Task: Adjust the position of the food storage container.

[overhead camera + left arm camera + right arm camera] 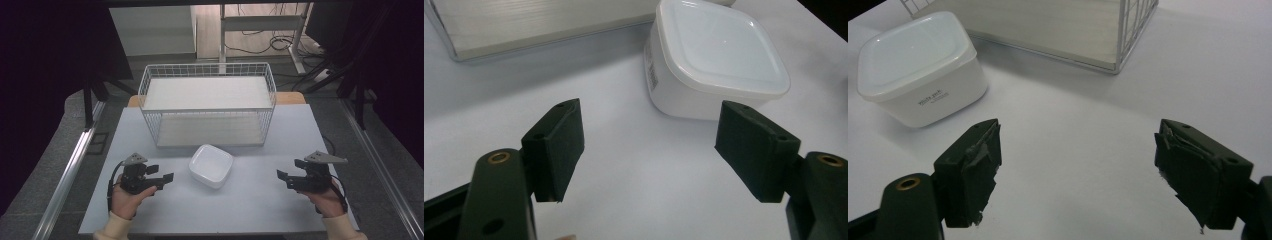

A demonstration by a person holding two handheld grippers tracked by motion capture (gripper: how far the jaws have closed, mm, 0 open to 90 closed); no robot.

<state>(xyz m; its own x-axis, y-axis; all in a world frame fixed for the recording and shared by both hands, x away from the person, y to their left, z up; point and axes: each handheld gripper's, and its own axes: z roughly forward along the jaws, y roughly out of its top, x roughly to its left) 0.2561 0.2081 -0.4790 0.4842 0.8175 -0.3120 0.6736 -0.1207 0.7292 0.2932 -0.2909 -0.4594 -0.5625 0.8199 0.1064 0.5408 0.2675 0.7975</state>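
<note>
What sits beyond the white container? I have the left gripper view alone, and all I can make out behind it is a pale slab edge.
Observer: That slab is the lower shelf of a white wire basket rack, which stands at the far side of the table, behind the white container.
Operator: Where are the other tongs?
Observer: The right tongs hover to the right of the container, apart from it, jaws wide open with nothing between them.
Operator: Any marking on the container?
Observer: Yes, the right gripper view shows small dark print on one side wall, too small to read.
</note>
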